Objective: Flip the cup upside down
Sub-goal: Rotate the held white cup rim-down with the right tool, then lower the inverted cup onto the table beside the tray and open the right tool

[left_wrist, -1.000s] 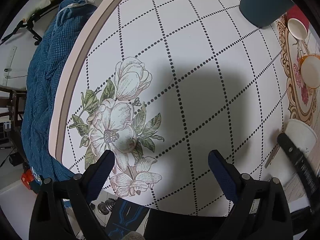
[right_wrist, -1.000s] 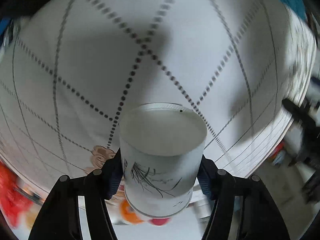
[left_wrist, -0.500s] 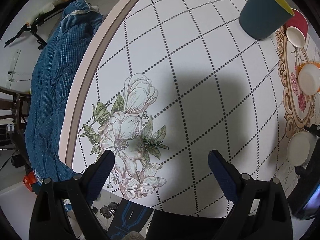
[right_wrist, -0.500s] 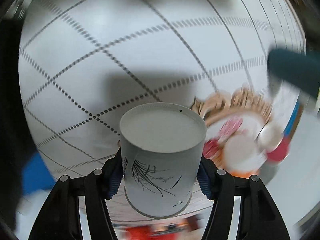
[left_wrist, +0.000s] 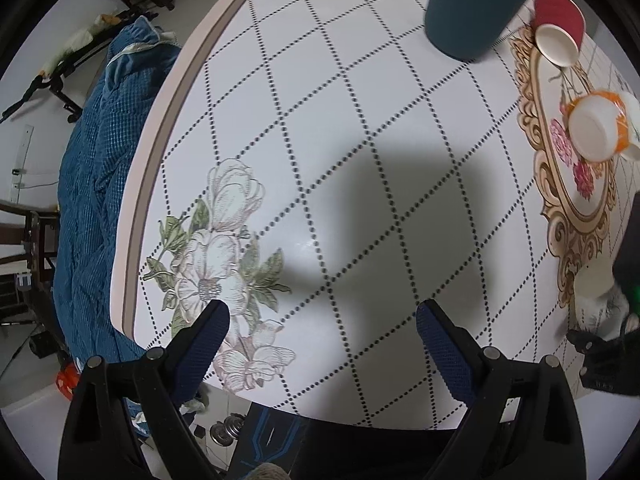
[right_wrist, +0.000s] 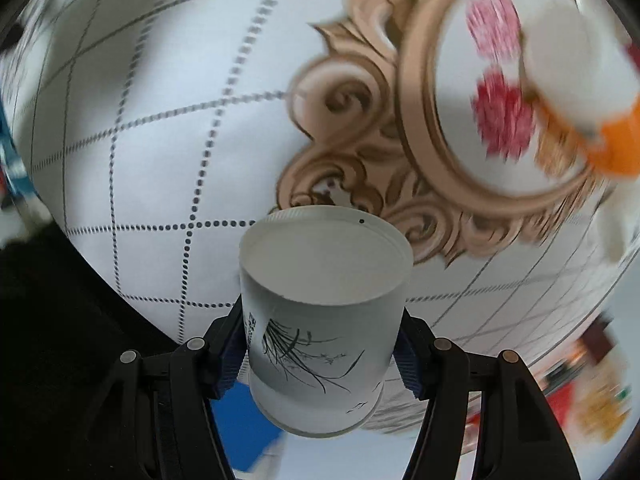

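My right gripper (right_wrist: 320, 352) is shut on a white paper cup (right_wrist: 320, 320) with a black ink plant drawing. It holds the cup by its sides in the air above the table, flat base facing away from the camera. In the left wrist view the cup (left_wrist: 596, 304) shows blurred at the far right edge, held by the right gripper (left_wrist: 600, 344). My left gripper (left_wrist: 322, 332) is open and empty, low over the flower print near the table's front edge.
The table (left_wrist: 360, 120) has a white cloth with dotted diamonds and a gold oval ornament (left_wrist: 560, 184). A teal cup (left_wrist: 468, 8), a red cup (left_wrist: 558, 24) and an orange-and-white cup (left_wrist: 596, 128) stand at the back right. A blue quilt (left_wrist: 92, 184) hangs at the left.
My right gripper has swung with the cup, so the view swept from plain cloth to the gold ornament. The left gripper has barely moved.
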The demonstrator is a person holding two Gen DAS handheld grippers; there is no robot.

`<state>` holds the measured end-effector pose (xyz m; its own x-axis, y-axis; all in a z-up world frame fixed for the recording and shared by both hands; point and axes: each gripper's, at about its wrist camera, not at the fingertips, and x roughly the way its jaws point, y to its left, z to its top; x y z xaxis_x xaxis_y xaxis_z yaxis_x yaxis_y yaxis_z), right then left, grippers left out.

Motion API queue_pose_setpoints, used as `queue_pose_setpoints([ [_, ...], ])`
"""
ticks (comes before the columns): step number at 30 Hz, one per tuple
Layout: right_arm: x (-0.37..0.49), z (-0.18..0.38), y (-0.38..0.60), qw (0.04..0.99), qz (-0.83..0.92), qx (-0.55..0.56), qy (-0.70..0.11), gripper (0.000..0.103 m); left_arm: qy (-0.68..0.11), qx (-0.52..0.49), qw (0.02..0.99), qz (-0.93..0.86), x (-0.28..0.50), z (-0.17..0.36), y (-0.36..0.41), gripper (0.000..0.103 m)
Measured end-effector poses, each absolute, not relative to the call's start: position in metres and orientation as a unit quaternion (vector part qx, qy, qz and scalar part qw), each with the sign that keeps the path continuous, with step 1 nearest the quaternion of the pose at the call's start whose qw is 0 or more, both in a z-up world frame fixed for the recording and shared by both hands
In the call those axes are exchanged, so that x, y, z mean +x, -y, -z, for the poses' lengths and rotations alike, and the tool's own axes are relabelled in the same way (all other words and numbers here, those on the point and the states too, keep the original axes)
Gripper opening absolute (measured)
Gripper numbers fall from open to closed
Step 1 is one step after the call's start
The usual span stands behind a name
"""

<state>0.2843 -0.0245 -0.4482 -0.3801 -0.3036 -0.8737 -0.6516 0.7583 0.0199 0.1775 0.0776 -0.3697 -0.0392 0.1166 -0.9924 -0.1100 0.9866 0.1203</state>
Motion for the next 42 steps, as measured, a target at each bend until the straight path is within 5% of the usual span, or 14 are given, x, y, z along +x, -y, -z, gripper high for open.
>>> queue_pose_setpoints([
  [12,0.326,0.439,0.095,0.477,-0.136,-0.153,-0.855,0.067,-0.718,0.023,0.693,-0.071,0.168,0.367,-0.055,0.096],
  [15,0.332,0.438,0.109,0.475,-0.126,-0.15,-0.858,0.084,-0.717,0.026,0.693,-0.07,0.167,0.366,-0.051,0.096],
  [24,0.357,0.403,0.148,0.509,-0.131,-0.143,-0.838,0.084,-0.718,0.031,0.693,-0.063,0.174,0.366,-0.048,0.096],
  [27,0.345,0.388,0.124,0.524,-0.128,-0.145,-0.829,0.081,-0.719,0.034,0.692,-0.059,0.175,0.366,-0.045,0.096],
  [30,0.34,0.374,0.112,0.535,-0.126,-0.141,-0.823,0.061,-0.719,0.036,0.692,-0.055,0.176,0.367,-0.04,0.096],
  [42,0.331,0.279,0.139,0.675,-0.103,-0.066,-0.728,0.061,-0.723,0.039,0.688,-0.048,0.188,0.371,-0.029,0.096],
])
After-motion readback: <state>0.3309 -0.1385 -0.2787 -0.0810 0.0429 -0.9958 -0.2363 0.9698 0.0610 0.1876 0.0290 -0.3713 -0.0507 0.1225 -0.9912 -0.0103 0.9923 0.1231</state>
